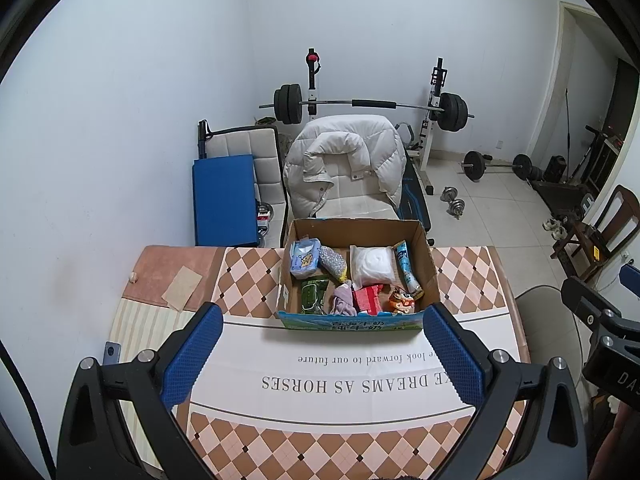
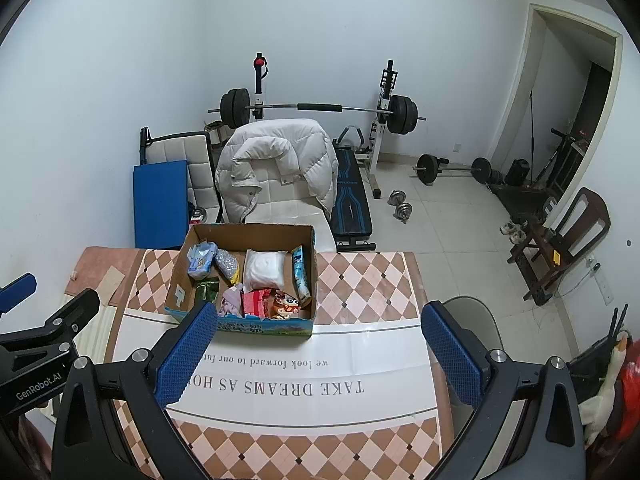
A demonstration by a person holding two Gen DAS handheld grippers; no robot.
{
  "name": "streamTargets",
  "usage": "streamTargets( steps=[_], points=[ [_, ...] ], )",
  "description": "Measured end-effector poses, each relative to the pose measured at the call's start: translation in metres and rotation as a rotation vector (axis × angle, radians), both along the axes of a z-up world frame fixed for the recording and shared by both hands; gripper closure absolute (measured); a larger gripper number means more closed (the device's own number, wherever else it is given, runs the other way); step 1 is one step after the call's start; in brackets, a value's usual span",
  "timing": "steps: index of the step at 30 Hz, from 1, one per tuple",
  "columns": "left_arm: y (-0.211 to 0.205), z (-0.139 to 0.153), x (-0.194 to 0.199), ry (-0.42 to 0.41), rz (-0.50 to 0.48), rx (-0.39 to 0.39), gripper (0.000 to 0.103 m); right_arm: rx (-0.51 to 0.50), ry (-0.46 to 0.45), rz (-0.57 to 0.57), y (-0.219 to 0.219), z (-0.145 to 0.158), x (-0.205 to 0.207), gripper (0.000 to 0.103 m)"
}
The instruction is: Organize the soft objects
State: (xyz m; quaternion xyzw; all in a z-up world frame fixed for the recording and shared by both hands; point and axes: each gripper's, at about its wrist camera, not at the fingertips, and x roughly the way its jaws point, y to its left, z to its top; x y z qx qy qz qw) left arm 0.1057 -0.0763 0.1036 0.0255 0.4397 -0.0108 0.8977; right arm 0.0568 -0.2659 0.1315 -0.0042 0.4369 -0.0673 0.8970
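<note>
An open cardboard box (image 1: 427, 268) (image 2: 176, 280) stands at the table's far side. It holds a blue wipes pack (image 1: 305, 259), a white soft bag (image 1: 372, 265) (image 2: 265, 269), a purple cloth (image 1: 344, 300), a red pack (image 1: 367, 299), a green packet (image 1: 313, 294) and a blue tube (image 1: 406, 266). My left gripper (image 1: 322, 320) is open and empty, above the table just in front of the box. My right gripper (image 2: 320, 322) is open and empty, to the right of the left one; its left finger (image 2: 188, 354) overlaps the box's front corner in view.
The table (image 1: 360, 452) has a checkered cloth with a white printed band. A chair with a white down jacket (image 1: 344, 164) stands behind the box. A blue mat (image 1: 224, 200), a barbell rack (image 1: 368, 104), dumbbells (image 1: 454, 200) and a wooden chair (image 2: 568, 236) stand on the floor beyond.
</note>
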Motion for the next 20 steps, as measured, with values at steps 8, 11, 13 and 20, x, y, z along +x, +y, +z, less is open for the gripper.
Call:
streamTargets(
  steps=[8,11,13,20],
  points=[
    [0.0003,0.0015,0.0010,-0.005,0.002,0.002,0.000,0.000,-0.003,0.003,0.0015,0.0017,0.0014,0.000],
    [0.0004,0.0014,0.0007,-0.006,0.003,0.002,0.000,0.000,-0.001,0.001,0.0016,0.0013,0.0021,0.000],
    [0.0002,0.0016,0.0008,-0.007,0.005,0.001,0.000,-0.002,-0.002,0.000,0.0022,0.0014,0.0009,0.000],
    [0.0030,0.0075,0.0022,-0.022,0.004,-0.007,0.000,0.000,-0.002,0.001,0.0025,0.0009,0.0014,0.000]
  ],
)
